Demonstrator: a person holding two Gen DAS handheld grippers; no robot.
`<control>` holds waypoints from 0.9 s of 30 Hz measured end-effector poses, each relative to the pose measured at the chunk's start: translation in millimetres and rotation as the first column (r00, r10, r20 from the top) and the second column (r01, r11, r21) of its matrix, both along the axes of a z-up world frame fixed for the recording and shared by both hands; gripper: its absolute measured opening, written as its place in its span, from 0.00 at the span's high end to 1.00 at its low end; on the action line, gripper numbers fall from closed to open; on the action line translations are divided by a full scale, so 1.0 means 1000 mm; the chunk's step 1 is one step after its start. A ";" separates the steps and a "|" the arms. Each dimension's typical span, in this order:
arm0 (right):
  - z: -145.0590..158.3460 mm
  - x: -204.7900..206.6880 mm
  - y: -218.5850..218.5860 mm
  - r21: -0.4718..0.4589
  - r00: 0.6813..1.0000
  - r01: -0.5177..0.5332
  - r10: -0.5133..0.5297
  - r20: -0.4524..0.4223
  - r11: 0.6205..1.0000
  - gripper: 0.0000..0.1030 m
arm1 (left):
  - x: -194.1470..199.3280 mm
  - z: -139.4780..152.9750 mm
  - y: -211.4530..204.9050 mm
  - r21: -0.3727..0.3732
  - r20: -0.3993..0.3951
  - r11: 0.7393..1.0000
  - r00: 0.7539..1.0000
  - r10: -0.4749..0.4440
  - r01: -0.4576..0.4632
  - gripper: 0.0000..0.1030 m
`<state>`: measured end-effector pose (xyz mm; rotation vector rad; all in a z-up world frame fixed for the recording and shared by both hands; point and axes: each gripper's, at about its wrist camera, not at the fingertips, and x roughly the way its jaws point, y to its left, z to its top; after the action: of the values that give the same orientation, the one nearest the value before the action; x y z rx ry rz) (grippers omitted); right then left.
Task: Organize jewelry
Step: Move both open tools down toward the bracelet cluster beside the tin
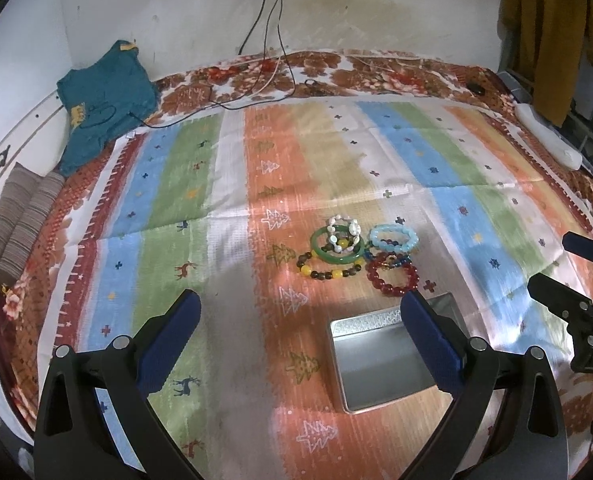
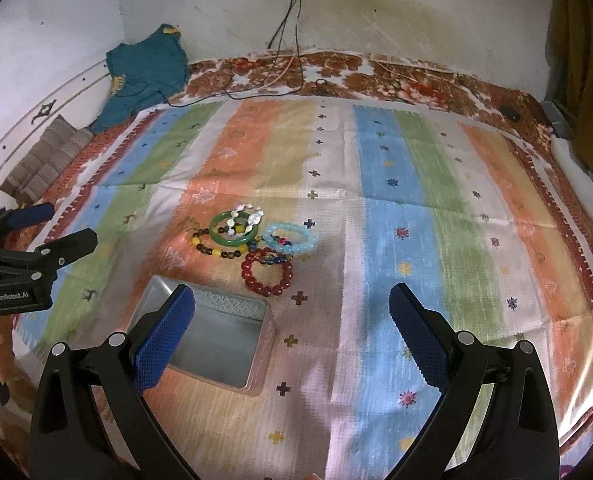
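The work looks to be at its very beginning: all the bracelets lie in one small heap on the striped woven cloth (image 1: 184,184), and the shallow square metal tin (image 1: 380,364) near them holds nothing that I can see. The left gripper (image 1: 300,336) hangs above the cloth with its jaws wide apart and nothing between them, one blue pad in front of the tin's corner. The right gripper (image 2: 292,332) is the same, jaws spread and holding nothing, with the tin just behind its left finger.

The next move, in my judgement, is to bring one gripper forward to the heap and take a single bracelet. The dark red glass-like bead bracelet (image 2: 267,272) is the closest to the tin and lies mostly free, so it seems the easy first choice (only a dark multicoloured string crosses its far edge). The smooth green solid bangle (image 2: 230,233) has the white irregular bead bracelet (image 2: 248,216) lying over it, and the brown and yellow round bead bracelet (image 2: 212,249) touches it underneath; the pale blue translucent bead bracelet (image 2: 292,240) sits beside them. The beads are round and glossy, probably slippery, and the cloth is soft, so the pinch should close across the string of beads, not on one bead.
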<state>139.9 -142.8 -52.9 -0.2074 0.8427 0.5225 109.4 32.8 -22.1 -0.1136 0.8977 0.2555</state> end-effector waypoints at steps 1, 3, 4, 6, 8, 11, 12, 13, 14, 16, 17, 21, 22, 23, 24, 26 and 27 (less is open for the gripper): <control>-0.001 0.003 0.001 -0.001 1.000 0.003 -0.003 -0.004 1.000 0.04 | 0.001 -0.001 0.001 -0.002 -0.002 1.000 1.000 0.001 -0.001 0.05; -0.002 0.008 0.002 -0.004 1.000 0.006 -0.006 -0.012 1.000 0.04 | 0.006 -0.003 0.002 -0.004 -0.010 1.000 1.000 0.002 -0.002 0.05; -0.003 0.010 0.003 -0.006 1.000 0.008 -0.008 -0.016 1.000 0.04 | 0.009 -0.004 0.002 -0.002 -0.016 1.000 1.000 0.003 -0.003 0.05; -0.004 0.014 0.004 -0.010 1.000 0.009 -0.010 -0.023 1.000 0.04 | 0.013 -0.006 0.004 -0.001 -0.024 1.000 1.000 0.003 -0.004 0.05; -0.005 0.017 0.006 -0.015 1.000 0.008 -0.008 -0.026 1.000 0.04 | 0.017 -0.008 0.005 -0.005 -0.031 1.000 1.000 0.004 -0.004 0.05; -0.007 0.022 0.008 -0.018 0.999 0.006 -0.006 -0.034 1.000 0.04 | 0.023 -0.011 0.009 -0.014 -0.042 1.000 0.999 0.010 -0.010 0.06; -0.007 0.023 0.009 -0.019 0.999 0.006 -0.007 -0.038 1.000 0.04 | 0.025 -0.012 0.010 -0.017 -0.045 1.000 0.999 0.012 -0.012 0.06; -0.008 0.025 0.010 -0.020 0.999 0.008 -0.008 -0.043 1.000 0.04 | 0.028 -0.013 0.012 -0.023 -0.048 1.000 0.999 0.014 -0.015 0.06; -0.008 0.027 0.010 -0.019 0.999 0.008 -0.009 -0.049 1.000 0.04 | 0.030 -0.014 0.013 -0.025 -0.049 1.000 0.999 0.014 -0.015 0.06; -0.010 0.031 0.012 -0.020 0.998 0.007 -0.008 -0.058 1.000 0.04 | 0.035 -0.016 0.015 -0.029 -0.056 0.999 0.998 0.014 -0.016 0.06; -0.011 0.034 0.014 -0.023 0.998 0.006 -0.007 -0.064 1.000 0.04 | 0.037 -0.017 0.016 -0.032 -0.059 0.999 0.998 0.014 -0.016 0.06; -0.016 0.043 0.018 -0.034 0.997 0.011 -0.014 -0.079 0.999 0.04 | 0.045 -0.021 0.019 -0.037 -0.072 0.999 0.997 0.015 -0.018 0.06; -0.017 0.046 0.019 -0.036 0.996 0.012 -0.015 -0.085 0.999 0.04 | 0.048 -0.022 0.019 -0.038 -0.077 0.999 0.997 0.015 -0.018 0.06; -0.019 0.049 0.020 -0.040 0.996 0.014 -0.017 -0.090 0.999 0.04 | 0.049 -0.023 0.019 -0.038 -0.079 0.999 0.997 0.014 -0.017 0.06; -0.020 0.051 0.021 -0.044 0.995 0.014 -0.018 -0.093 0.999 0.04 | 0.052 -0.025 0.020 -0.036 -0.084 0.999 0.996 0.014 -0.017 0.06; -0.024 0.055 0.023 -0.056 0.995 0.016 -0.021 -0.101 0.998 0.04 | 0.056 -0.028 0.021 -0.034 -0.091 0.999 0.996 0.014 -0.017 0.06; -0.027 0.059 0.025 -0.065 0.994 0.016 -0.023 -0.108 0.998 0.04 | 0.059 -0.029 0.022 -0.035 -0.095 0.999 0.995 0.014 -0.017 0.06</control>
<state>198.5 -117.7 -80.0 -0.2303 0.9675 0.4920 168.1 54.4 -51.4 -0.1423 0.9957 0.2612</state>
